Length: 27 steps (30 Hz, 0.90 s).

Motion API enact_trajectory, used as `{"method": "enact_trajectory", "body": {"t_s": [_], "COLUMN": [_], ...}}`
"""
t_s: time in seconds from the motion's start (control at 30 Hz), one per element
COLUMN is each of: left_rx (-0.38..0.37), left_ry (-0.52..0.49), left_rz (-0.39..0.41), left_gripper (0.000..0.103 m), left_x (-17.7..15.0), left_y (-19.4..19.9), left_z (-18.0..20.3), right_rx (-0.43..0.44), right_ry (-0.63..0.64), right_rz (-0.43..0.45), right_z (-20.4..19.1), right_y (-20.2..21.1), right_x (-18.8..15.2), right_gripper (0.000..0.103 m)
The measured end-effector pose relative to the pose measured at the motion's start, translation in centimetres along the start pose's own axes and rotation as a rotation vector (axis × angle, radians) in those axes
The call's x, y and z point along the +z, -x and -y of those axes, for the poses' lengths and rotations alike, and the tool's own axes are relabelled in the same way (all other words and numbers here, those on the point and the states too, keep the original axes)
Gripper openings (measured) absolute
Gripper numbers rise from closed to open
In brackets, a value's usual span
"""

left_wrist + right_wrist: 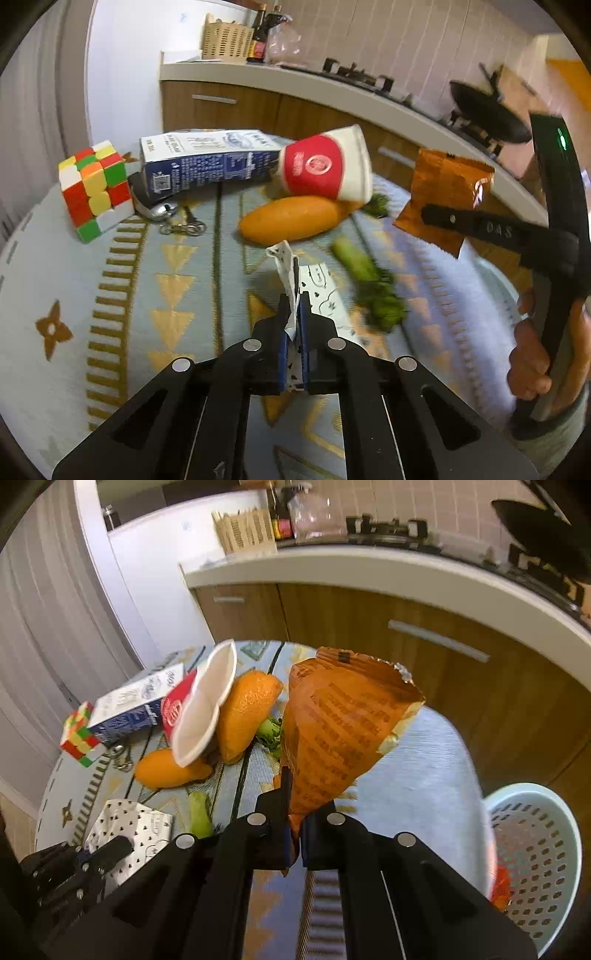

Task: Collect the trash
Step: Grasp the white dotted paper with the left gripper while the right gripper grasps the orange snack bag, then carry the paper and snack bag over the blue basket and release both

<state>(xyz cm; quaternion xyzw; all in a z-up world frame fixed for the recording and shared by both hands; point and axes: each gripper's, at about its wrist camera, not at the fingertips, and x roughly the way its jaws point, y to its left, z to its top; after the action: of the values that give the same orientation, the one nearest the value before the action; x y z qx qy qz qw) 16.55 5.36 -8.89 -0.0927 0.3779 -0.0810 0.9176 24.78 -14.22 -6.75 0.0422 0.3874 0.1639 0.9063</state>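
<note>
My left gripper (294,325) pinches the white spotted wrapper (317,284) on the patterned tablecloth (110,295); my right gripper (294,812) clamps the orange snack bag (332,723), lifted above the table, basket (535,849) right, crushed paper cup (325,166) and milk carton (207,162) beyond.

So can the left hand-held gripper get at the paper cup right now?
Probably not yet. The left hand-held gripper is shut on a spotted white wrapper, so it has no free jaws. The path itself looks open: only orange peel lies between it and the paper cup.
</note>
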Motion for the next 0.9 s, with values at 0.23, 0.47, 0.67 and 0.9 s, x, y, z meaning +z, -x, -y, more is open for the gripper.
{"method": "enact_trajectory", "body": {"t_s": [0.23,0.47,0.67,0.9], "left_rx": [-0.126,-0.206,-0.278,-0.337], "left_ry": [-0.023,-0.092,-0.184,-0.260], "left_rz": [0.095,0.146,0.143,0.104], "left_gripper": [0.003,0.003,0.003,0.003], "left_x": [1.0,2.6,3.5,3.7], "left_y": [3.4,5.6,5.0,2.8], "left_z": [2.6,7.6,13.7,19.7], "right_rx": [-0.050,-0.142,-0.214,-0.274], "right_ry": [-0.044,-0.087,-0.154,-0.255], "right_rz": [0.070,0.128,0.129,0.108], "right_z": [3.4,7.9,12.3,17.4], "right_y": [5.7,11.2,14.3,15.9], "right_x": [-1.1,-2.8,-4.8,-7.4], "right_gripper": [0.002,0.002,0.002,0.002]}}
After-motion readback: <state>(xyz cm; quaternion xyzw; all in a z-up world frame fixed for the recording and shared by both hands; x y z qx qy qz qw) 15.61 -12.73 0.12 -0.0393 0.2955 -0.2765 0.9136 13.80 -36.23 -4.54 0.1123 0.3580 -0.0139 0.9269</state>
